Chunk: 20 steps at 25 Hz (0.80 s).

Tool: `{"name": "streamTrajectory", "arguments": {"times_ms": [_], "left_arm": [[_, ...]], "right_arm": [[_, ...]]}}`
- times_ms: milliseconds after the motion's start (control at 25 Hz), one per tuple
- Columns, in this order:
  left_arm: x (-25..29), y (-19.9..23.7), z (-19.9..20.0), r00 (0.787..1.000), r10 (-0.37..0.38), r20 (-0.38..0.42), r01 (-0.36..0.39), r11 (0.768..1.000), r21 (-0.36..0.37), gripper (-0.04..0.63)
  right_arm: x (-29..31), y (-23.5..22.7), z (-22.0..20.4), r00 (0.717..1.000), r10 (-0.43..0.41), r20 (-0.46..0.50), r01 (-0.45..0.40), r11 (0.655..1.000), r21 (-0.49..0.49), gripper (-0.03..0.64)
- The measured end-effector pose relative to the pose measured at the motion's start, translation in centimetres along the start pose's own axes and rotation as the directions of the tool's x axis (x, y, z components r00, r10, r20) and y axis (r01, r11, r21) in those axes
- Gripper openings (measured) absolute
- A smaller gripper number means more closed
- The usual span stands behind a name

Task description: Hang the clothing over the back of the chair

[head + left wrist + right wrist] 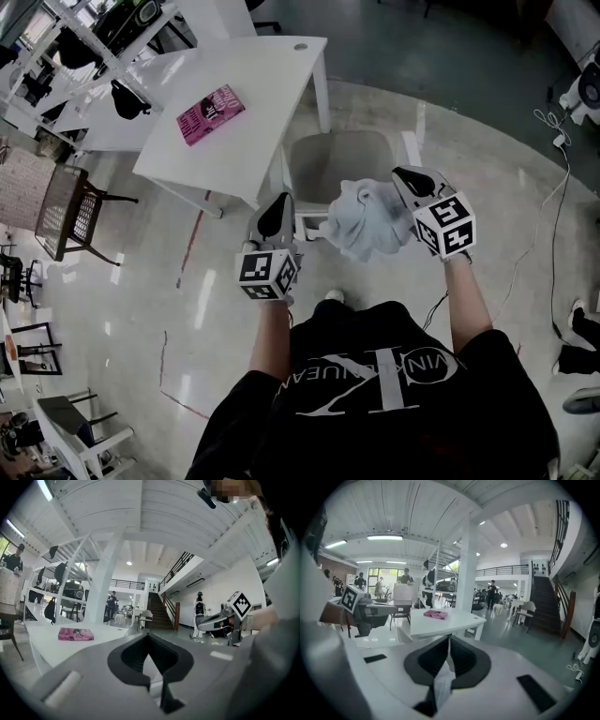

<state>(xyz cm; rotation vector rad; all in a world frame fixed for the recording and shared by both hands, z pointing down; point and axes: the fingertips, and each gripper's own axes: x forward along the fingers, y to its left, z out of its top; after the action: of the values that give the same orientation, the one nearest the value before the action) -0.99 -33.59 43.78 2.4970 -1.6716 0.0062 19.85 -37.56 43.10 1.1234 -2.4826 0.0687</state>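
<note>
A pale grey piece of clothing (pixel 370 220) hangs bunched in the air over the near edge of a white chair (pixel 342 159) that is tucked under a white table (pixel 272 66). My right gripper (pixel 405 176) is shut on the cloth's right side. In the right gripper view a crumpled fold of the clothing (pixel 443 684) is pinched between the jaws of that gripper (pixel 448 639). My left gripper (pixel 281 199) is held left of the bundle, jaws together. In its own view the left gripper (pixel 149 638) shows only a smooth pale sliver in the gap; I cannot tell what it is.
A pink book (pixel 211 113) lies on the table. A wicker chair (pixel 61 211) stands at the far left, shelving (pixel 94 37) behind it. A cable (pixel 553 206) trails over the floor at the right. A person's feet (pixel 581 337) show at the right edge.
</note>
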Motion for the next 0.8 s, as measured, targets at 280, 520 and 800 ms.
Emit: {"name": "streamTrajectory", "arguments": {"times_ms": [280,520,800], "left_arm": [[-1.3,-2.0,0.6,1.000,0.010,0.012,-0.010,1.000,0.002,0.011],[-2.6,-3.7,0.1,1.000,0.014,0.004,-0.014,1.000,0.001,0.011],[-4.1,-5.0,-0.3,1.000,0.025,0.008,-0.025,1.000,0.008,0.011]], "right_arm": [[-3.7,0.4,-0.2,0.996,-0.011,0.089,0.007,0.999,0.038,0.025],[-6.4,0.8,-0.8,0.990,-0.029,0.137,0.022,0.999,0.049,0.023],[-8.8,1.4,-1.5,0.982,-0.042,0.185,0.030,0.997,0.066,0.021]]}}
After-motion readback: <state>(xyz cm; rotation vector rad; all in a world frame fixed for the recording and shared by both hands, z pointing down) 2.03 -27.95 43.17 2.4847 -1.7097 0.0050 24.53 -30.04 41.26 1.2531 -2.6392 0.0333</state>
